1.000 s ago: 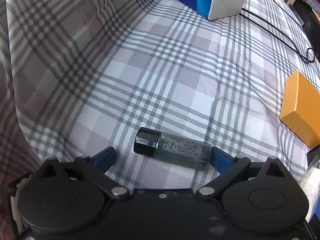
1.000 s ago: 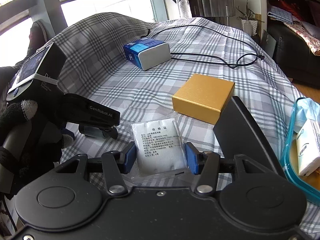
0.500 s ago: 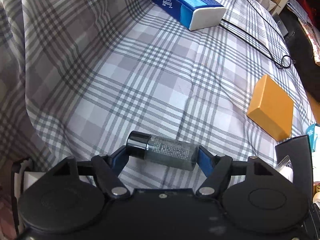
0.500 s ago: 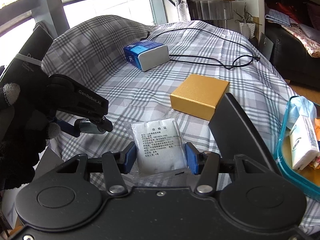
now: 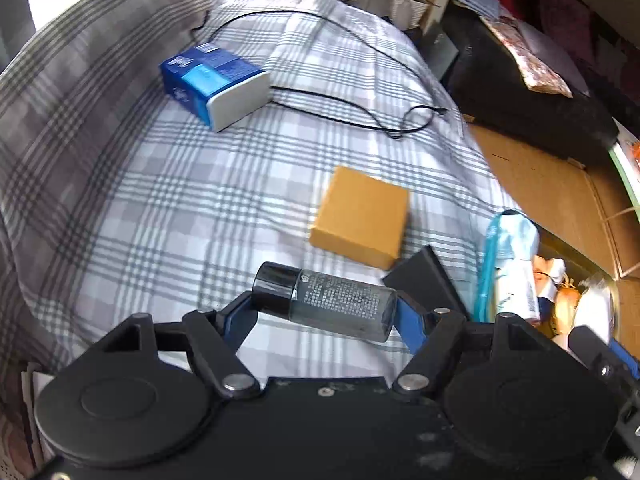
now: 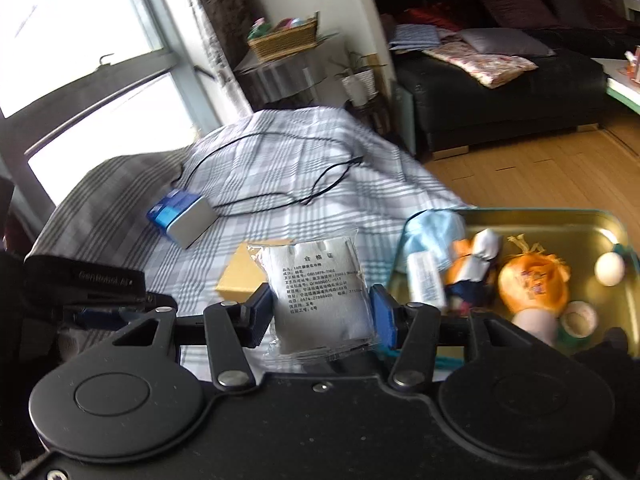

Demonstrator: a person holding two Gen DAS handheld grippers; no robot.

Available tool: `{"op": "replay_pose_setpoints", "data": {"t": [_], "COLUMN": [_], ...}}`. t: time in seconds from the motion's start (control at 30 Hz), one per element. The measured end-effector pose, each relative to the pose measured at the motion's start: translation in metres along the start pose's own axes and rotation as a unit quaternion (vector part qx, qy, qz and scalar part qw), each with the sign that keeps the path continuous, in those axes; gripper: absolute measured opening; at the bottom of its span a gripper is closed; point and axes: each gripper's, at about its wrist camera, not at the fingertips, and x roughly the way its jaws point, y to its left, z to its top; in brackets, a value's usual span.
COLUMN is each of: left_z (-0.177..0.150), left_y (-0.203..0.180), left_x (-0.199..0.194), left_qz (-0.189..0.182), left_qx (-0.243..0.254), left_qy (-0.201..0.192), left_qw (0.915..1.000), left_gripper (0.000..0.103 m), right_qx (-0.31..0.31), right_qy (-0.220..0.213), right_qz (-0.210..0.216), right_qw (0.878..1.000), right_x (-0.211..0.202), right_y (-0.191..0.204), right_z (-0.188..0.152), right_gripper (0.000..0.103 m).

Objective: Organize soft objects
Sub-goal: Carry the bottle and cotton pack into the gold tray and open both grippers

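My left gripper (image 5: 324, 314) is shut on a small grey bottle with a black cap (image 5: 336, 304), held crosswise above the checked bedcover (image 5: 160, 208). My right gripper (image 6: 322, 312) is shut on a white cloth packet in clear wrap (image 6: 320, 280), lifted off the bed. The packet hangs just left of a gold tin tray with a teal rim (image 6: 560, 232). The tray holds soft toys, a light blue cloth, a tissue pack and a tape roll. The tray's teal edge (image 5: 486, 272) shows at the right of the left wrist view. The left gripper's body (image 6: 88, 280) sits at the left of the right wrist view.
On the bedcover lie a blue tissue pack (image 5: 216, 80), a yellow box (image 5: 360, 216) and a looping black cable (image 5: 360, 104). Beyond the bed are a wooden floor (image 6: 520, 168), a dark sofa (image 6: 500, 92) and a window (image 6: 80, 60).
The left jaws closed on the bottle and lifted it off the bedcover. Both grippers rose and swung right, so the tin tray now fills the right of the right wrist view.
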Motion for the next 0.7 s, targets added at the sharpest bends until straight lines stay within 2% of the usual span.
{"op": "replay_pose_setpoints", "data": {"t": [0.17,0.37,0.53,0.7], "left_z": [0.000,-0.005,-0.009,-0.012], "left_y": [-0.067,-0.146,-0.197,-0.232], "left_x": [0.001,0.017,0.040,0.062], "left_qz": [-0.035,-0.066,-0.081,-0.088], "left_qx": [0.065,0.129,0.160,0.183], "left_qy": [0.004,0.023,0.048,0.063], "left_qw": [0.9973,0.9892,0.9827,0.9772], "left_gripper": [0.070,0.070,0.070,0.070], "right_qx": [0.032,0.060,0.077,0.090], "right_qy": [-0.042,-0.056,-0.049,-0.036], "right_qz": [-0.080,-0.146,-0.186,-0.203], "right_qw": [0.995,0.986,0.978,0.974], "right_x": [-0.023,-0.034,-0.031,-0.025], "right_y": [-0.043,-0.086,-0.111,-0.129], "right_z": [0.028,0.046,0.052,0.055], "right_gripper": [0.051,0.051,0.051,0.051]}}
